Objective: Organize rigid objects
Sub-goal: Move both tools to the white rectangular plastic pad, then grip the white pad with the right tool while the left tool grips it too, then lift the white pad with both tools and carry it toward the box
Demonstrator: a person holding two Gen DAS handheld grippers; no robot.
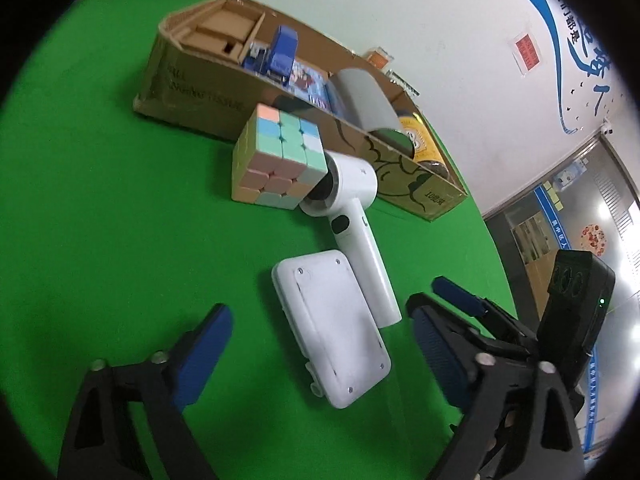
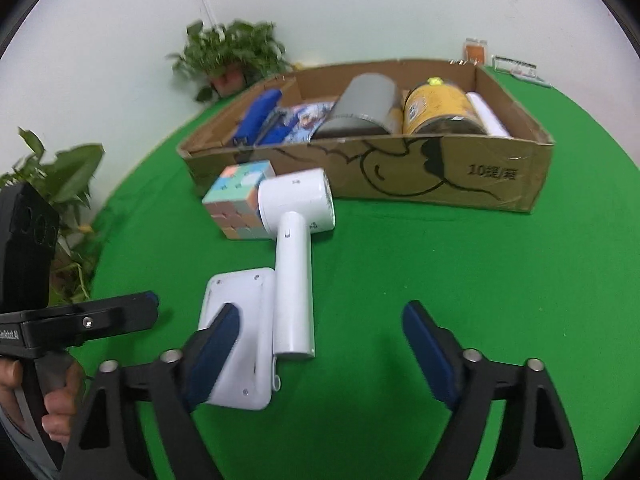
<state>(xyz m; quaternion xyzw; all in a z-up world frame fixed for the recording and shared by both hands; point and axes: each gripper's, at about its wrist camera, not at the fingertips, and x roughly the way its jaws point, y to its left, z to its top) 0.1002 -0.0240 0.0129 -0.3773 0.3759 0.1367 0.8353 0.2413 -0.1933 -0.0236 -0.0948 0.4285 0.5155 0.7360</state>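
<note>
Three loose things lie on the green table in front of a cardboard box (image 1: 188, 80) (image 2: 404, 168): a pastel puzzle cube (image 1: 276, 156) (image 2: 238, 204), a white handheld device with a long handle (image 1: 354, 216) (image 2: 294, 248), and a flat white case (image 1: 332, 332) (image 2: 244, 296) beside that handle. My left gripper (image 1: 320, 332) is open and straddles the flat case without touching it. My right gripper (image 2: 322, 328) is open around the handle's near end, with a gap on both sides. Its left finger (image 2: 216, 344) hangs over the flat case.
The box holds a blue stapler-like item (image 1: 282, 52), a picture booklet (image 2: 304, 120), a grey cylinder (image 2: 360, 108), a yellow can (image 2: 440, 108) and a white roll (image 2: 490, 116). Potted plants (image 2: 232, 56) stand at the table's back left. A hand (image 2: 60, 400) holds the left gripper's handle.
</note>
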